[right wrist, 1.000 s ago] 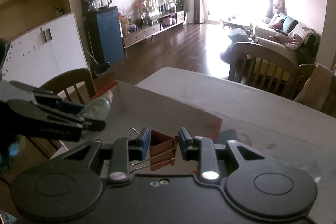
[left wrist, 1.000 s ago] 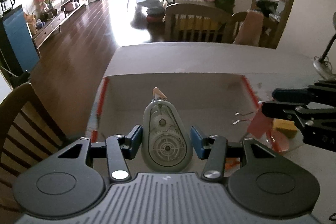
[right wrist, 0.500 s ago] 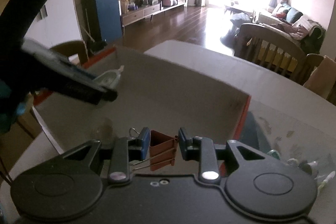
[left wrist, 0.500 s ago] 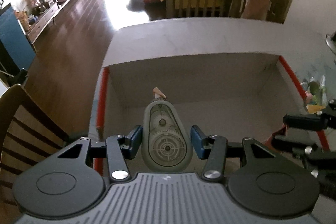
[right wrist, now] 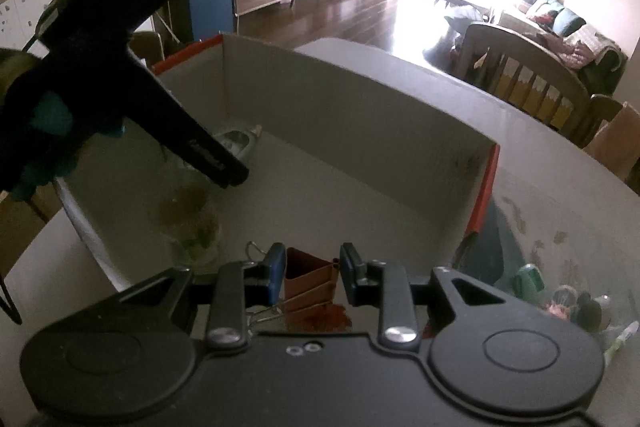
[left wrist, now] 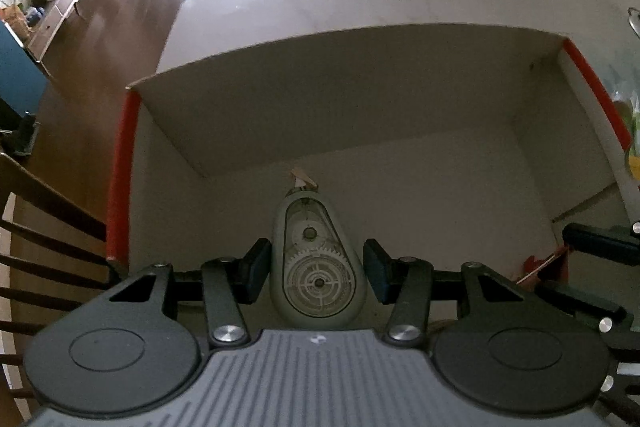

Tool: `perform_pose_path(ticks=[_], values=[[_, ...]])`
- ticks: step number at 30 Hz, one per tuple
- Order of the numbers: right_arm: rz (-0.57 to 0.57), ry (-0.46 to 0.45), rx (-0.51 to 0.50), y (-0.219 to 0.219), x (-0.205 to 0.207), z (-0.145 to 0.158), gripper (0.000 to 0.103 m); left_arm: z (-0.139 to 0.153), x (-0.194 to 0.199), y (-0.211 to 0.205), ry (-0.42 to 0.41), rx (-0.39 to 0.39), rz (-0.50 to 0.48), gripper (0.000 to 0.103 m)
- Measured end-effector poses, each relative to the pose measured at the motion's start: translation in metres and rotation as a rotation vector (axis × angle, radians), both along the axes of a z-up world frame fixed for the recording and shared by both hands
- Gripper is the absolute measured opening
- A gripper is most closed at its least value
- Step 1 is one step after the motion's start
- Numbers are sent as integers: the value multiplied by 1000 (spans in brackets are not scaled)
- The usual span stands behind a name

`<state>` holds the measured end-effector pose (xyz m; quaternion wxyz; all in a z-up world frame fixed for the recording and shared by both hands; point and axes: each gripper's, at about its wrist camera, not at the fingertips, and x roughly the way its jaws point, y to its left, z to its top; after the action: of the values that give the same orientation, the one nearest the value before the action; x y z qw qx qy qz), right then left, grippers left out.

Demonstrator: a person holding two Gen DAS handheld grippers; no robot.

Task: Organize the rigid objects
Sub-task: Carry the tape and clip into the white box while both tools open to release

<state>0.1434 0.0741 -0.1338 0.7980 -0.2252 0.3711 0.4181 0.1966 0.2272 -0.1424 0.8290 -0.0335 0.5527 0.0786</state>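
- Both of your hands have come down over the last second: earlier the wrist views looked out across the room, now they look into the open cardboard box (left wrist: 360, 99) with the red-taped edges
- Left hand-held gripper (left wrist: 318, 269): pinching a grey-green correction-tape dispenser (left wrist: 318, 263) by its sides, gear window facing the camera, nozzle tip pointing at the box floor. The grip looks the same as a second ago
- Right hand-held gripper (right wrist: 312, 277): pinching a brown binder clip (right wrist: 310, 283), its wire handles sticking out to the left past the pad. Also unchanged in grip
- Where the items are: the dispenser hangs inside the box near the left wall; the clip sits at the near rim, low over the box floor
- Reading for the task: both items are at the drop-off point, so release into the box looks like the next step; neither has been let go yet
- Poor view: you cannot confirm from either camera whether the dispenser's underside or the clip already touches the box floor, possibly just above it
- In the left view your right hand-held gripper is cut off at the right edge, with only a scrap of red-brown showing
- Small items on the tabletop (right wrist: 560, 187) right of the box are blurred and partly cropped; I cannot identify them
- A smudged patch on the box's near wall in the right view is hard to make out
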Motion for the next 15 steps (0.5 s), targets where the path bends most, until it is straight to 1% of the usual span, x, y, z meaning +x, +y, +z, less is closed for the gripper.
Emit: perform_pose_path(ticks=[5, 9, 11, 15], values=[[9, 26, 0, -1, -7, 0, 30, -10, 0, -4, 73, -2, -20, 50], [7, 40, 7, -3, -6, 3, 33, -16, 0, -10, 113, 21, -23, 50], [4, 44, 7, -5, -5, 5, 35, -16, -2, -10, 120, 21, -21, 50], [-4, 59, 29, -12, -5, 12, 41, -12, -9, -14, 100, 29, -17, 50]])
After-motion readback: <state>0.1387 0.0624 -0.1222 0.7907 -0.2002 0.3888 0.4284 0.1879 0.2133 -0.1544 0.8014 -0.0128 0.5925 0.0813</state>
